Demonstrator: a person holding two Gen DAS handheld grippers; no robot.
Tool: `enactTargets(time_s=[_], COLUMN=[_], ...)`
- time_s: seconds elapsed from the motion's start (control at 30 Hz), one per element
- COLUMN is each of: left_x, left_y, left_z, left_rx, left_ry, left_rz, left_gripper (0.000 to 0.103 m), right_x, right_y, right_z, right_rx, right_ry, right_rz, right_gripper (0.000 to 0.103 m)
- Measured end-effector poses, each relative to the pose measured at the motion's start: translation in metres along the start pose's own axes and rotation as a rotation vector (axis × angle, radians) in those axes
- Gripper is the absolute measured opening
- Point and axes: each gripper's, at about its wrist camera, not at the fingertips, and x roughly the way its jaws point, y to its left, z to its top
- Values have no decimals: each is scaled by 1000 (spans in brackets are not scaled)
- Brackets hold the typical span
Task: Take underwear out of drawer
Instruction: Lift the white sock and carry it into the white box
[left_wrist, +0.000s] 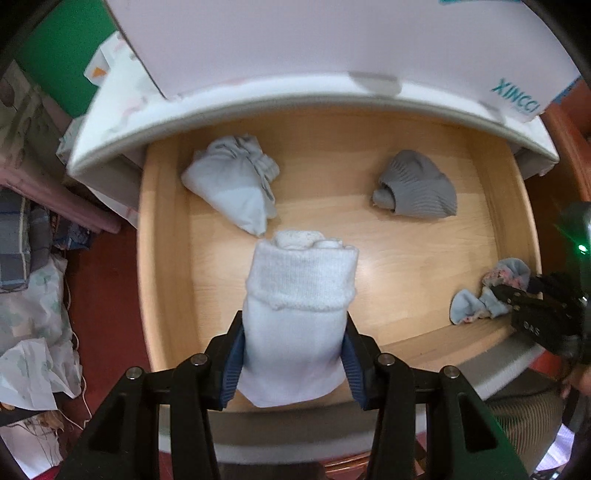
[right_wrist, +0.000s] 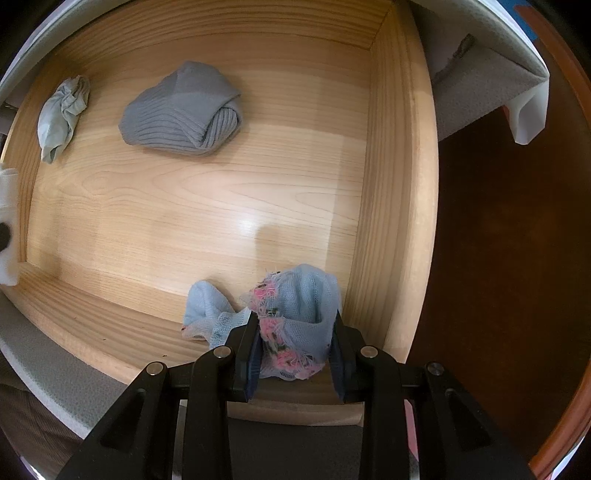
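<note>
Our left gripper (left_wrist: 293, 363) has its blue pads pressed against both sides of a rolled white sock bundle (left_wrist: 297, 317), which hangs over the open wooden drawer (left_wrist: 166, 229) with its folded cuff pointing away from us. Our right gripper (right_wrist: 295, 356) pinches a light blue piece with pink fuzzy trim (right_wrist: 295, 314); the cloth bunches between its jaws, and a loose tail of it trails to the left on the drawer floor, close to the front wall and the right side wall.

Further out, two more pieces lie on the drawer bottom, well apart from each other. A pale blue bundle (left_wrist: 232, 182) sits toward the back left, just beyond the top of the white roll as the left wrist sees it. A grey ribbed bundle (left_wrist: 415, 186) lies toward the back right, with bare wood between it and the piece in our right gripper.

Over the back of the drawer juts the white top of the cabinet (left_wrist: 295, 107), and on it rests a white box with teal lettering (left_wrist: 369, 40), which shades the rear strip of the drawer. To the left of the cabinet we see a green panel (left_wrist: 62, 62), patterned cloth (left_wrist: 33, 321) heaped on a dark red floor (left_wrist: 107, 280), and a thin white cord among it.
</note>
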Motion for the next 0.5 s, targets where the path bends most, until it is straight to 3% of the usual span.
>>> enactTargets(time_s=[0.5], left_x=[-122], left_y=[39], left_z=[-3], left_rx=[31], left_ry=[-187], left_rz=[-9], left_gripper=[48], right_x=[6], right_y=[11], right_z=[-1], right_rx=[-9], right_ry=[2], right_rz=[-27], right_gripper=[28])
